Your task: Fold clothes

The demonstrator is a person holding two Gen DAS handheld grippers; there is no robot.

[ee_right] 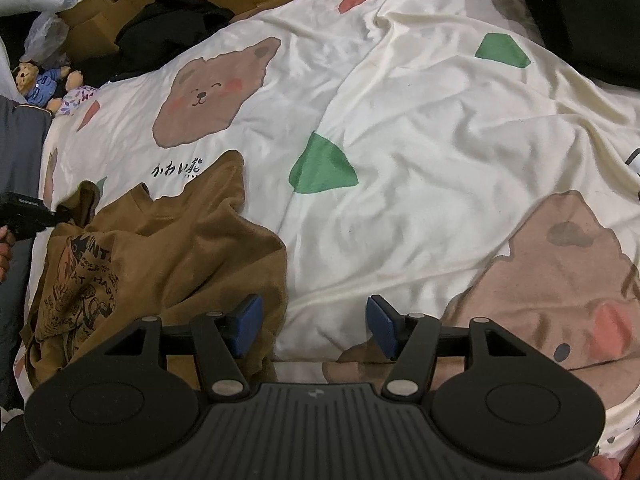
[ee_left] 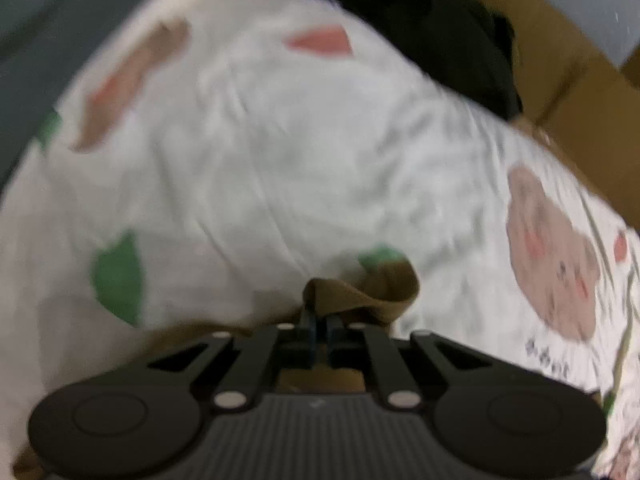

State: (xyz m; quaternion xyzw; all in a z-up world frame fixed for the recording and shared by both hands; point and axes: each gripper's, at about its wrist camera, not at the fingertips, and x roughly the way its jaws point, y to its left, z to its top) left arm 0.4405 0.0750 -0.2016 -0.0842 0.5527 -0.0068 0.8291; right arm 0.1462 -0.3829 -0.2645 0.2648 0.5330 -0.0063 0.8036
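Left wrist view: left gripper (ee_left: 320, 322) jaws are closed on a fold of the brown T-shirt (ee_left: 372, 292); right wrist view: right gripper (ee_right: 314, 326) jaws stand half open, empty, shirt (ee_right: 168, 248) crumpled by the left jaw on the bedsheet (ee_right: 420, 128), folding barely begun.

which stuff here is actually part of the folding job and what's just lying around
Part of the job:
brown t-shirt
left gripper, shut on the shirt's edge
right gripper, open beside the shirt
bedsheet it lies on

Lying about:
teddy bear
black garment
cardboard box
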